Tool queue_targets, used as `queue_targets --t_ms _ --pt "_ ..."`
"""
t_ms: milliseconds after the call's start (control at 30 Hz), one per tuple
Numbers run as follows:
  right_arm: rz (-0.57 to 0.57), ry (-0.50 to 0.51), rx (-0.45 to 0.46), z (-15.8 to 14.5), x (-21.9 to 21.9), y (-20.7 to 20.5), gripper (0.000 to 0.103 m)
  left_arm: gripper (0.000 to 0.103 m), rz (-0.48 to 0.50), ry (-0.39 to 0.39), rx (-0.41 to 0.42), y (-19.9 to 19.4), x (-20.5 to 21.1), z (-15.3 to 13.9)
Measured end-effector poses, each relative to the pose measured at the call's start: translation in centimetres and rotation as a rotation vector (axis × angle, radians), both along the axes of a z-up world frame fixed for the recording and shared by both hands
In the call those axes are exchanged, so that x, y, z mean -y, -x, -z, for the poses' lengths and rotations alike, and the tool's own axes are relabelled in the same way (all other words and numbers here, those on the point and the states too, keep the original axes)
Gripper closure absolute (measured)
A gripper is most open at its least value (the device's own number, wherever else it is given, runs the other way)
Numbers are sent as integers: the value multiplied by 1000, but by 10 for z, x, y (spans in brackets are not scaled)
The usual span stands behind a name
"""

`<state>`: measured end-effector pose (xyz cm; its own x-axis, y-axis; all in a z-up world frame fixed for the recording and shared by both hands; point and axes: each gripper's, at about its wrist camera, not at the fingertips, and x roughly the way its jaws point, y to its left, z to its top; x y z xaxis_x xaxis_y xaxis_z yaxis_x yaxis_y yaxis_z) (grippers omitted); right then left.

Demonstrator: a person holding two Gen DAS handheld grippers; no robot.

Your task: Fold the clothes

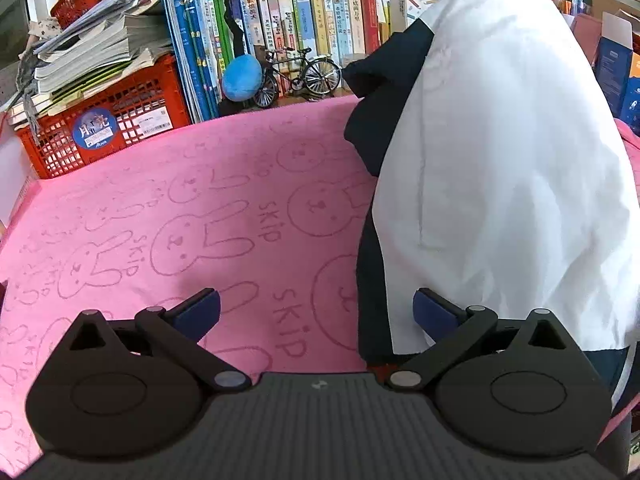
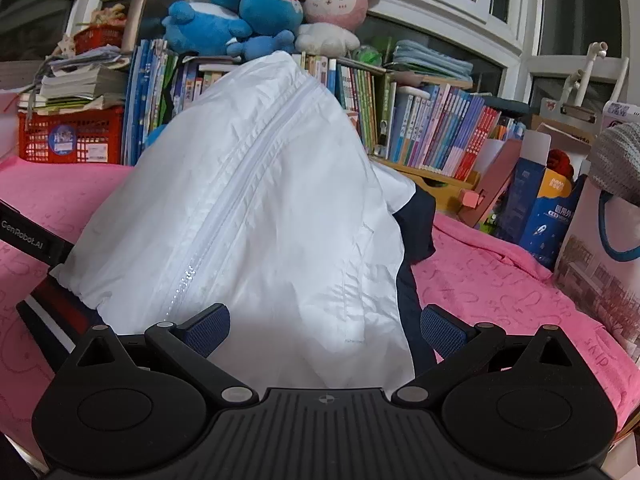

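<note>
- Left gripper (image 1: 316, 314) sits nearest the lens in the left wrist view, jaws wide apart, nothing between the blue pads (image 1: 200, 312); right-hand pad lies against the lower edge of the jacket.
- Right gripper (image 2: 325, 330) likewise spread wide; white cloth fills the gap between its pads (image 2: 210, 328) but neither pad clamps it.
- White jacket (image 1: 500, 184) with navy panels stands in a tall heap on the pink blanket (image 1: 160, 220), toward the right side of the left wrist view.
- In the right wrist view the jacket (image 2: 260, 208) is dead centre, its white zipper (image 2: 240, 184) running diagonally from top right down to bottom left.
- Striped red, white and navy hem (image 2: 56, 304) shows at the lower left edge of the heap, beside a black bar with white lettering that crosses in from the left.
- Navy sleeve (image 1: 372, 80) pokes out leftward from the heap's upper part.
- Blanket, printed with rabbits, lies flat and bare left of the jacket: wide open room there.
- Far edge of the blanket meets a red crate (image 1: 100, 120) stacked with papers, a row of books (image 1: 304, 20) and a model bicycle (image 1: 298, 76).
- Right edge is hemmed by boxes (image 2: 548, 204) and a paper bag (image 2: 600, 256); bare blanket runs between them and the jacket.
- Plush toys (image 2: 272, 16) sit on top of the bookshelf.
</note>
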<state>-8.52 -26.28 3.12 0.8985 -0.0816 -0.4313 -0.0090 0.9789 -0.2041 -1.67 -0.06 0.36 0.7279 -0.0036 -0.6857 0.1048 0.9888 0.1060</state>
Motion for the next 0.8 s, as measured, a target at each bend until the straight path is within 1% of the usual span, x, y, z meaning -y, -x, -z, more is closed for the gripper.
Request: queue_targets --t_ms 300,567,633,800 --pt "-22 -55 -43 1 8 0 0 0 19 -7 -9 3 3 2" --pt "-67 -38 -43 2 5 6 0 0 29 -3 -21 1 3 4" --pt "-79 -57 -55 3 3 7 0 0 30 7 -30 -1 2 6" --pt "-154 -137 -101 9 -3 6 1 0 33 33 -51 -5 -1 9"
